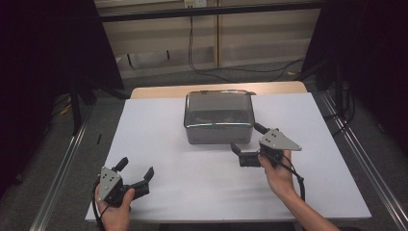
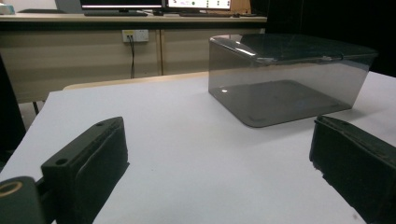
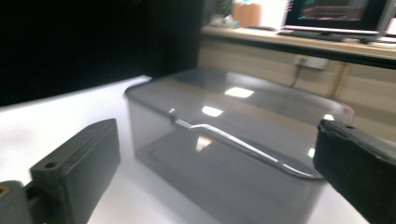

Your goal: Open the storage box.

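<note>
While a smoky clear lidded box sits near the desk's far edge, the right gripper, jaws wide, hovers just beside its near right corner. Left gripper, also wide, rests by the near left corner, well apart.

glossy, smoky see-through plastic box on a matt white table sheet.

My left hand holds the left gripper near the table's near left corner, jaws spread wide apart and empty. My right hand holds the right gripper toward the table's right edge, jaws likewise spread and empty, angled leftward.
</note>
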### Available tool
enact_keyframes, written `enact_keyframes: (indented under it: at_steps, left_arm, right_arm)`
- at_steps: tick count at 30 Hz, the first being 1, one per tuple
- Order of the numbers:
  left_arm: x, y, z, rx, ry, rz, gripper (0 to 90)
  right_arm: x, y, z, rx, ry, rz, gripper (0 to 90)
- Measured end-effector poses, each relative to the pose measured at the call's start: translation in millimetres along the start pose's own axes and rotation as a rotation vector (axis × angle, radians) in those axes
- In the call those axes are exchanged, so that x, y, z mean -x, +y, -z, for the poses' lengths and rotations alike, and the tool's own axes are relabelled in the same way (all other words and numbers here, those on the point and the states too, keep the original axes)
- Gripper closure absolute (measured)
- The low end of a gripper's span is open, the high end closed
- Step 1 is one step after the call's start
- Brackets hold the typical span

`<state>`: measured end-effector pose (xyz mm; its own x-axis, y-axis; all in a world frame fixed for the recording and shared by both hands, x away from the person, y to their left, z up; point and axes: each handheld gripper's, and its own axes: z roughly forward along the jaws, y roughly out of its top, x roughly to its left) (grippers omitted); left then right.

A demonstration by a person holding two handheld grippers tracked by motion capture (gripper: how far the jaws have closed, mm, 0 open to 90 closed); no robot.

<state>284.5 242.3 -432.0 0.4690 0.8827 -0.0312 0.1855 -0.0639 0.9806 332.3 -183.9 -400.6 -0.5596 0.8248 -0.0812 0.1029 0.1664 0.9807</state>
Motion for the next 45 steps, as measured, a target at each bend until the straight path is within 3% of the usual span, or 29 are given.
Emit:
enact_keyframes:
  at_steps: [1, 2, 8, 13, 15, 16, 17, 18, 20, 23, 28, 31, 32, 33, 34, 35, 36, 39, 40, 41, 45]
  left_arm:
    - [-0.2, -0.2, -0.3, -0.004, -0.001, 0.000, 4.2]
    - [0.2, -0.1, -0.5, -0.001, -0.003, -0.001, 4.2]
    - [5.1, 0.5, 2.0, -0.006, -0.020, 0.009, 4.1]
    - [5.6, 0.8, 0.8, 0.002, -0.023, -0.005, 4.1]
    - [4.4, 0.0, 0.1, -0.005, -0.019, -0.002, 4.1]
    - [3.8, 0.0, -0.2, -0.007, -0.017, -0.005, 4.1]
    - [3.6, -0.1, -0.4, -0.009, -0.017, -0.004, 4.1]
    - [3.4, 0.0, -0.4, -0.009, -0.014, -0.006, 4.1]
    - [3.4, 0.1, -0.3, -0.009, -0.013, -0.008, 4.1]
    - [4.2, 0.6, 0.0, -0.008, -0.017, -0.004, 4.0]
    - [5.2, 1.0, 0.0, -0.006, -0.023, -0.013, 4.0]
    - [3.6, 0.6, 0.2, -0.010, -0.015, -0.014, 4.0]
    - [2.8, 0.6, 0.4, -0.003, -0.006, -0.005, 3.6]
    - [2.8, 0.6, 0.4, -0.003, -0.006, -0.005, 3.5]
    - [2.5, 0.6, 0.4, -0.004, -0.004, -0.005, 3.5]
    - [2.2, 0.5, 0.2, -0.006, -0.004, -0.005, 3.5]
    - [1.8, 0.4, -0.3, -0.011, -0.004, -0.005, 3.3]
    - [1.5, 0.3, -0.4, -0.010, -0.005, -0.004, 3.3]
    - [1.4, 0.3, -0.4, -0.010, -0.005, -0.001, 3.3]
    - [1.3, 0.2, -0.7, -0.005, -0.004, 0.002, 3.3]
    - [0.6, 0.2, -0.5, -0.008, -0.002, -0.002, 3.3]
  right_arm:
    - [0.0, 0.0, 0.0, 0.000, 0.000, 0.000, 0.0]
    - [-2.1, 1.8, -3.9, -0.006, -0.005, 0.076, 2.8]
    - [-7.5, 9.1, -16.7, -0.038, -0.016, 0.152, 0.2]
    - [-11.1, 11.8, -28.7, -0.041, -0.051, 0.278, 0.4]
    - [-11.8, 11.5, -30.2, -0.042, -0.056, 0.286, 0.4]
    - [-13.8, 10.9, -33.2, -0.051, -0.061, 0.324, 0.7]
    - [-13.8, 10.9, -33.2, -0.051, -0.061, 0.324, 0.7]
    - [-16.2, 10.5, -36.1, -0.056, -0.065, 0.373, 0.7]
    - [-17.9, 10.3, -39.2, -0.066, -0.066, 0.405, 0.7]
    - [-19.0, 11.1, -43.8, -0.062, -0.065, 0.396, 0.5]
    - [-25.8, 10.5, -47.6, -0.058, -0.082, 0.539, 0.7]
    - [-27.2, 9.2, -49.1, -0.075, -0.091, 0.566, 1.4]
    - [-27.5, 8.2, -49.7, -0.079, -0.099, 0.608, 3.1]
    - [-27.5, 8.2, -49.7, -0.079, -0.099, 0.608, 3.1]
    - [-28.7, 7.6, -50.0, -0.078, -0.120, 0.669, 4.7]
    - [-28.7, 7.6, -50.0, -0.078, -0.120, 0.669, 4.7]
    - [-31.6, 7.7, -50.4, -0.081, -0.131, 0.734, 7.8]
    - [-36.5, 10.6, -50.9, -0.069, -0.124, 0.794, 10.9]
    - [-36.5, 10.6, -50.9, -0.069, -0.124, 0.794, 10.9]
    - [-39.3, 11.7, -52.1, -0.067, -0.143, 0.864, 12.3]
    - [-40.3, 11.2, -55.9, -0.091, -0.147, 0.913, 16.2]
